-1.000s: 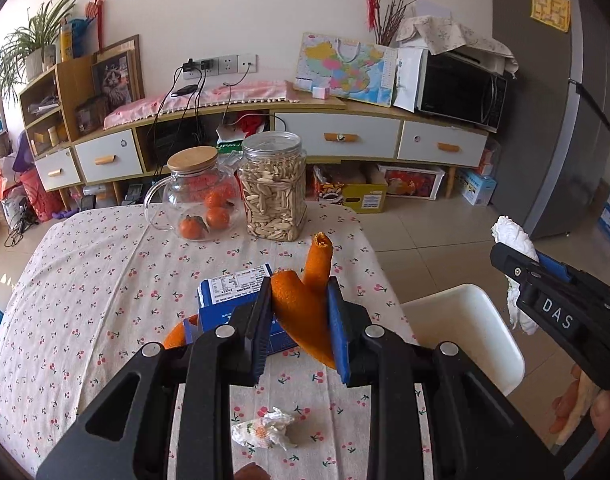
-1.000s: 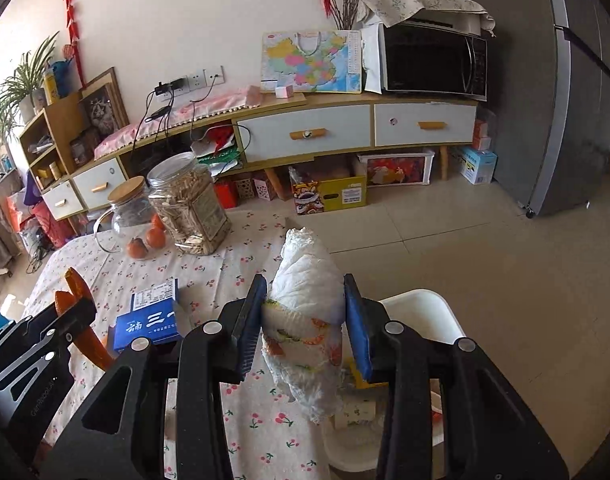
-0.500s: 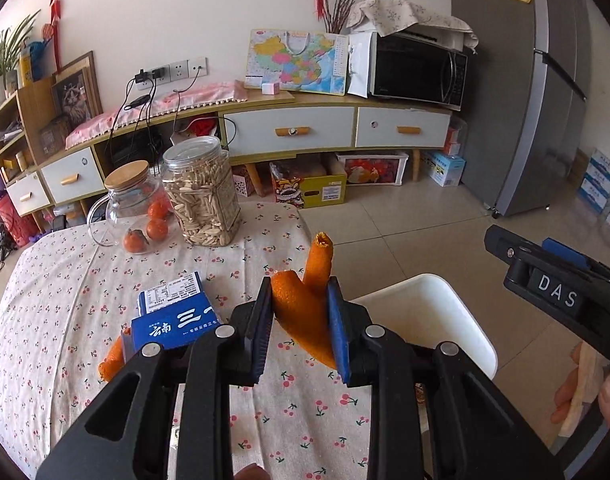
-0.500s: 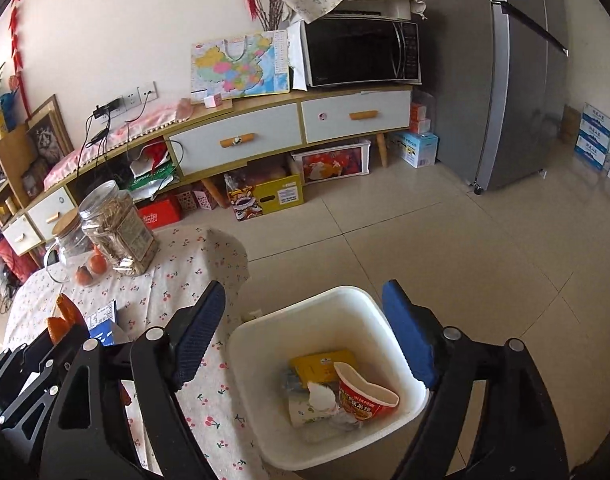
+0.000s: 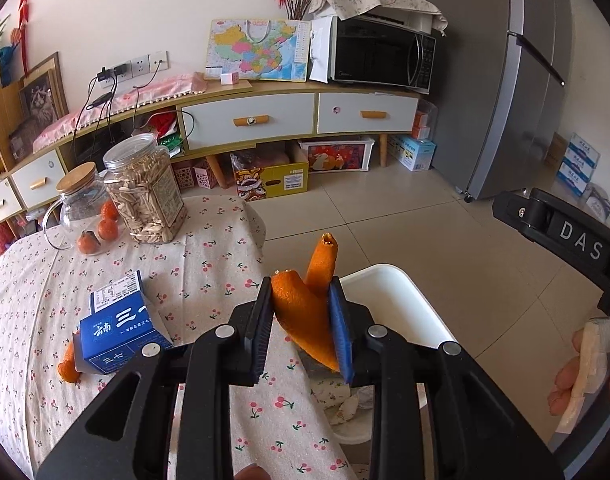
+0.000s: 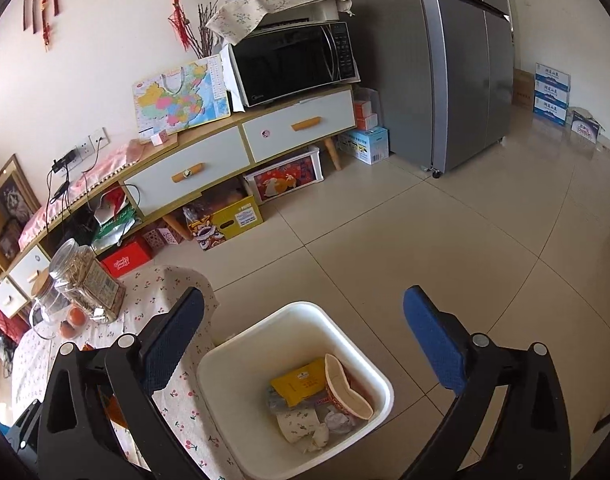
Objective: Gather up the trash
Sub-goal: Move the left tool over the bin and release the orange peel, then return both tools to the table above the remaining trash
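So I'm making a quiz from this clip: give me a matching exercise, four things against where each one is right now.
Things:
1. orange peel
2. blue box
3. paper cup
4. seed jar

Places:
A. inside the white bin
B. standing on the table beside the glass pot
C. clamped in the left gripper
D. lying on the tablecloth near the table's front edge

Pairs: 1-C, 2-D, 3-A, 4-B
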